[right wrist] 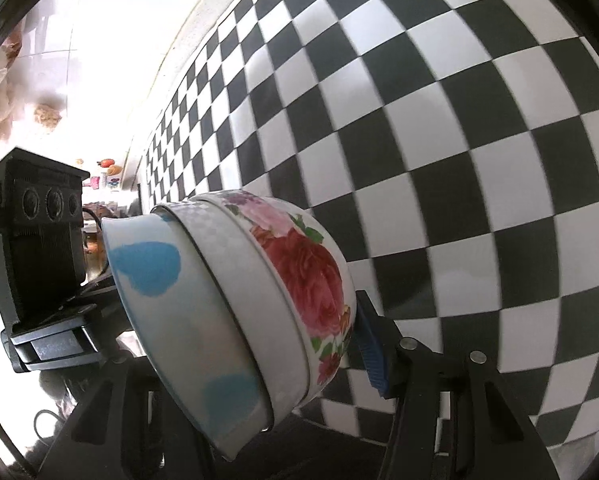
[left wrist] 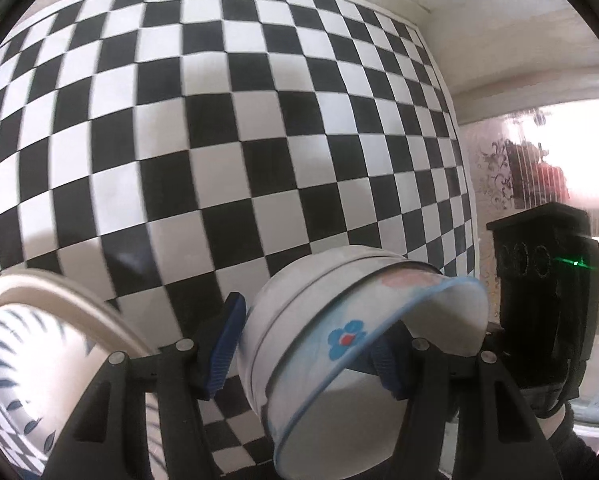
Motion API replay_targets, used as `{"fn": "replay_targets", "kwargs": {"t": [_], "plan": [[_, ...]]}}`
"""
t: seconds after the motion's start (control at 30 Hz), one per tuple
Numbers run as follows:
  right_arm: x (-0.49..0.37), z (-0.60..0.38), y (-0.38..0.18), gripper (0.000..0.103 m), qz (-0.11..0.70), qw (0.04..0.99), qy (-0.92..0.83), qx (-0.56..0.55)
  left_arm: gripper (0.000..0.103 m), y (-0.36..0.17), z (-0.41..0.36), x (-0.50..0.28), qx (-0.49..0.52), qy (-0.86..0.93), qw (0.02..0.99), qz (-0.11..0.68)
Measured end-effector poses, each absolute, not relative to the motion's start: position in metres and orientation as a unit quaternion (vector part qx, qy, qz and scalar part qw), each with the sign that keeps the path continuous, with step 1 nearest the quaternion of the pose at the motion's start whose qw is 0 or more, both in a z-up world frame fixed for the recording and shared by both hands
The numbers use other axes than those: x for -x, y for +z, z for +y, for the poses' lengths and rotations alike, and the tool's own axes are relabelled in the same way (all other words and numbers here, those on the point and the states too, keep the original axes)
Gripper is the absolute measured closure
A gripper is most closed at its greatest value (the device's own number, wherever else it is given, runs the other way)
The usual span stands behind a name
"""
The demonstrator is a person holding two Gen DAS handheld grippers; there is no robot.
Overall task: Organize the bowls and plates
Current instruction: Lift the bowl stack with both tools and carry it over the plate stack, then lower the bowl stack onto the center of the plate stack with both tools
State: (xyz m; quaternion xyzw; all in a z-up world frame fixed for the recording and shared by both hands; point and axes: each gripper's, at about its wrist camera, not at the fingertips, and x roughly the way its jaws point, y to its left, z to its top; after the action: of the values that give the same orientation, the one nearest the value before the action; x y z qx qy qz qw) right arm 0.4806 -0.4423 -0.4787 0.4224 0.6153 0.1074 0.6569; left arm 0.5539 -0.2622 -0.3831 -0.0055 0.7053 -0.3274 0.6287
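Ceramic nested bowls [left wrist: 339, 344] are tipped sideways above the checkered counter [left wrist: 219, 140], each hand-held gripper clamped on them, left [left wrist: 305, 352] and right [right wrist: 235, 356], so next I'd guess level them and set down gently.

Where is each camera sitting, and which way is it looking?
Left wrist: rides the left gripper, facing the checkered black-and-white cloth; its black fingers and the other gripper show.
Right wrist: rides the right gripper, facing the same cloth; its fingers show.
Shared: the tilted stack of white nested bowls, gripped from both sides.
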Motion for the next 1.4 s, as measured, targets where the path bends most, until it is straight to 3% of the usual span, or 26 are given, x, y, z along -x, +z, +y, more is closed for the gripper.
{"fn": "replay_targets", "kwargs": {"t": [0.6, 1.07, 1.4], "plan": [[-0.542, -0.317, -0.438, 0.048, 0.634, 0.639, 0.198, -0.387, 0.048, -0.331, -0.147, -0.566, 0.053, -0.259, 0.685, 0.679], [-0.559, -0.242, -0.462, 0.048, 0.674, 0.608, 0.241, -0.345, 0.048, -0.352, -0.069, -0.564, 0.101, -0.192, 0.691, 0.690], [-0.571, -0.218, -0.478, 0.048, 0.692, 0.595, 0.241, -0.331, 0.048, -0.371, -0.059, -0.570, 0.120, -0.175, 0.683, 0.699]]}}
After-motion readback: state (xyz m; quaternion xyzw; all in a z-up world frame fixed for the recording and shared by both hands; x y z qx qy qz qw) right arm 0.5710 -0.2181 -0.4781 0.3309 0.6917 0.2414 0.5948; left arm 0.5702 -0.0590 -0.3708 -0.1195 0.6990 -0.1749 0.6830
